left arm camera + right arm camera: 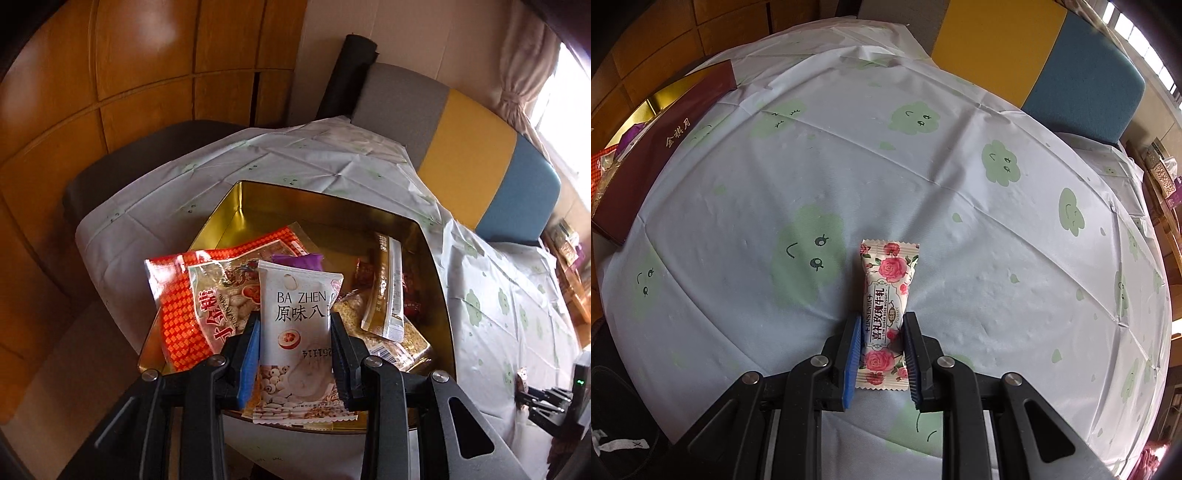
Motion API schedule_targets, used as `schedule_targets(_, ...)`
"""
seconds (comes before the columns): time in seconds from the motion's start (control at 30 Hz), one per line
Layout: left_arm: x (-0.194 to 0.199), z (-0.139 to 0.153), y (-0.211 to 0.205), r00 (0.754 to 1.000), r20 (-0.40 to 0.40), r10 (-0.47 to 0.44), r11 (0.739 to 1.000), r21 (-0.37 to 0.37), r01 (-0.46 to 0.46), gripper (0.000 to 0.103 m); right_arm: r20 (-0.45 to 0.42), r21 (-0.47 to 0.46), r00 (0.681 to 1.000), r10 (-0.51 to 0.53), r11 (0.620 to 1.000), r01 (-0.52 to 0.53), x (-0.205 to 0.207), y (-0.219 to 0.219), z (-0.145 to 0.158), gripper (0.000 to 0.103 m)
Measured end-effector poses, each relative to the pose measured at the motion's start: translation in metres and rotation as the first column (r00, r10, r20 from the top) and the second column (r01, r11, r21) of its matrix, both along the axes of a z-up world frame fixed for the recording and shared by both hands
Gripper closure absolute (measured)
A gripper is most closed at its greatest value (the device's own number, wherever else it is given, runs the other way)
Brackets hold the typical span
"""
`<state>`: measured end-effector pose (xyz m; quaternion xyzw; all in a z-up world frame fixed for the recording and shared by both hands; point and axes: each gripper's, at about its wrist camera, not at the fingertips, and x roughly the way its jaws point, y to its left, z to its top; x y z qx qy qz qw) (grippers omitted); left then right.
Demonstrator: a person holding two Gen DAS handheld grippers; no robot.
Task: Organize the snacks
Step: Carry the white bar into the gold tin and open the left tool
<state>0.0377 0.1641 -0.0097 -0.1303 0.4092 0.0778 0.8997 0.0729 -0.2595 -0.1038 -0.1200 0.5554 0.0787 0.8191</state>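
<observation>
While pinched by the left hand-held gripper [294, 325], white sachet [299, 314], right hand-held gripper [880, 328] pinching rose-printed candy [886, 314].

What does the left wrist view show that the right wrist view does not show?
Only the left wrist view shows the white Ba Zhen packet in the left hand-held gripper, over the snacks inside the gold tin.

Only the right wrist view shows the rose nougat candy between the right hand-held gripper's pads and the tin's dark red outer side.

Both show the cloud-print tablecloth and the colourful chair.
</observation>
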Motion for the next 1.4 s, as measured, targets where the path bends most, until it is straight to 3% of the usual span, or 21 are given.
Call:
schedule_targets(0.2, 0.015, -0.006, 0.004, 1.0, -0.006, -0.019, 0.991, -0.136, 0.018, 0.068, 0.0, -0.001, 1.0, 0.0, 1.0, 0.0, 0.0, 0.0, 0.0, 0.081)
schedule_targets(0.43, 0.044, -0.017, -0.004, 0.999, -0.032, 0.001, 0.991, -0.131, -0.005, 0.062, -0.001, 0.001, 1.0, -0.002, 1.0, 0.002, 0.0, 0.0, 0.001, 0.081)
schedule_targets(0.63, 0.038, -0.028, -0.01, 0.997, -0.08, 0.009, 1.0, -0.013, -0.01, 0.062, -0.001, 0.001, 1.0, -0.002, 1.0, 0.002, 0.001, -0.001, 0.001, 0.081)
schedule_targets(0.9, 0.02, -0.037, -0.031, 0.996, -0.093, 0.0, 0.991, 0.135, 0.013, 0.062, 0.003, -0.011, 1.0, 0.002, 1.0, -0.001, 0.0, 0.0, 0.001, 0.081)
schedule_targets(1.4, 0.008, -0.022, -0.054, 0.997, -0.061, -0.049, 0.981, 0.186, 0.06, 0.062, 0.009, -0.024, 1.0, 0.002, 1.0, -0.002, -0.001, 0.002, 0.001, 0.081)
